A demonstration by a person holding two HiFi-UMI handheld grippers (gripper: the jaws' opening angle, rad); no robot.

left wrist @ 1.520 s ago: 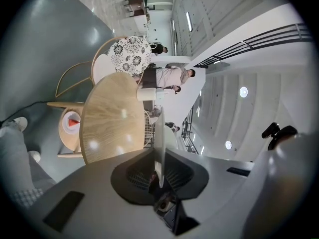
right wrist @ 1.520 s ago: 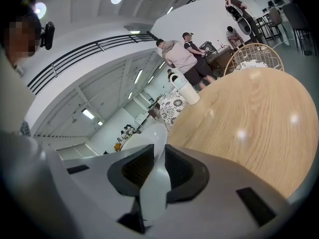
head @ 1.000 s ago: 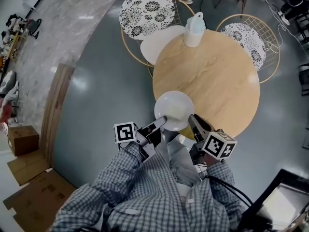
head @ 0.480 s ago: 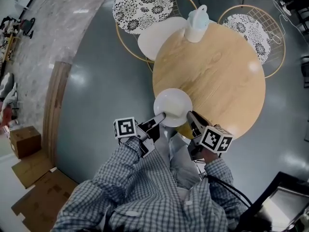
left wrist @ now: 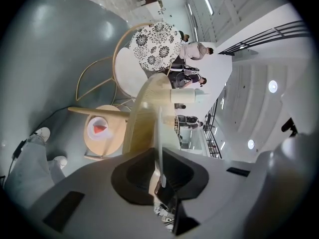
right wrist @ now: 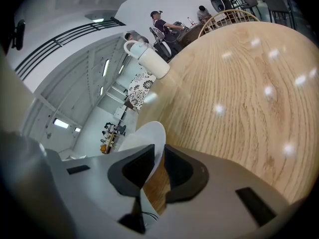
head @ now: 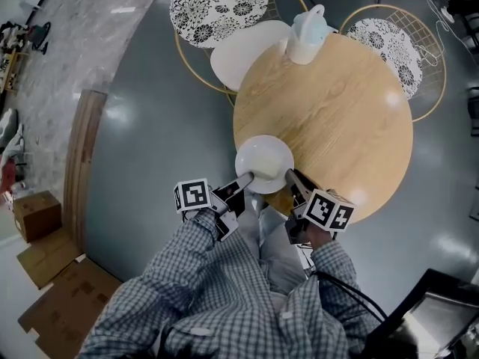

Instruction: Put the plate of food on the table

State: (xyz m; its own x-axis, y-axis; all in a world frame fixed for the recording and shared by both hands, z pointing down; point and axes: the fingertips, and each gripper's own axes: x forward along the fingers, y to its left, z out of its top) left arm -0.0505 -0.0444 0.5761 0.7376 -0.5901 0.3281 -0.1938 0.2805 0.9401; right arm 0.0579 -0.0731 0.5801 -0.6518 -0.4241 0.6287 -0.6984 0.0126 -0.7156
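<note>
White plate (head: 263,163) at the near edge of the table (head: 337,111), partly over its top; left gripper (head: 246,181) and right gripper (head: 293,178) each pinch the rim, 2 holds on the side away from the table's centre, likely keeping it level

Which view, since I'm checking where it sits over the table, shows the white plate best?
The head view: the whole round plate shows from above at the near edge of the table. Both gripper views show only part of its rim between their jaws.
</note>
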